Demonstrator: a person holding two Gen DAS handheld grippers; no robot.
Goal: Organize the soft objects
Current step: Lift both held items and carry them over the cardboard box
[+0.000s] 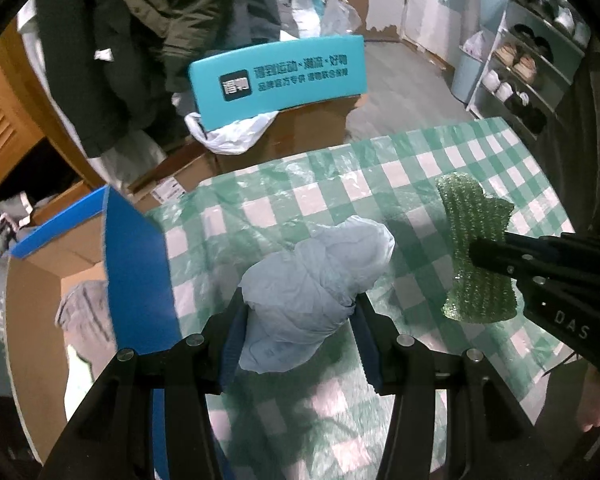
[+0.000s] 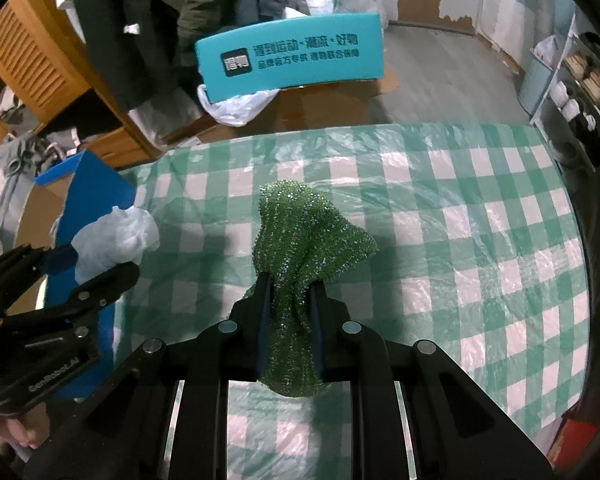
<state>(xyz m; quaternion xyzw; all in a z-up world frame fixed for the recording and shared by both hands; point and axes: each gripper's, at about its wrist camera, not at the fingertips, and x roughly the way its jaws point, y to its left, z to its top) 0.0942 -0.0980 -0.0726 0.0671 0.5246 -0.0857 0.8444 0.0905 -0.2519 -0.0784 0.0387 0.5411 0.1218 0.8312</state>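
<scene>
Holding one soft item in each gripper right now, both lifted clear of the checked worktop (image 2: 460,208).

Left gripper (image 1: 298,320): fingers (image 1: 233,344) about half spread, pressed onto both sides of the crumpled pale blue bag (image 1: 316,292). The bag fills the gap and bulges out past the fingertips.

Right gripper (image 2: 289,320): fingers (image 2: 263,320) pinched as tight as they go on the green sparkly cloth (image 2: 308,236). The cloth runs through the gap, top bunched up beyond the tips, tail hanging out on the camera side.

Landmark: the blue-sided cardboard box (image 1: 136,264) at the worktop's left edge.
- bag sits just right of the box wall, not yet over the opening
- green cloth is further right of the box, well apart from it, with the bag between
- something grey and fluffy (image 1: 82,312) already lies inside the box; can't tell what it is

Progress, my read: pickup is done for both items, and no other loose soft thing shows on the worktop. I take the box as the drop target. Left to do is carrying both over the opening and letting go, bag first since it's nearest.
</scene>
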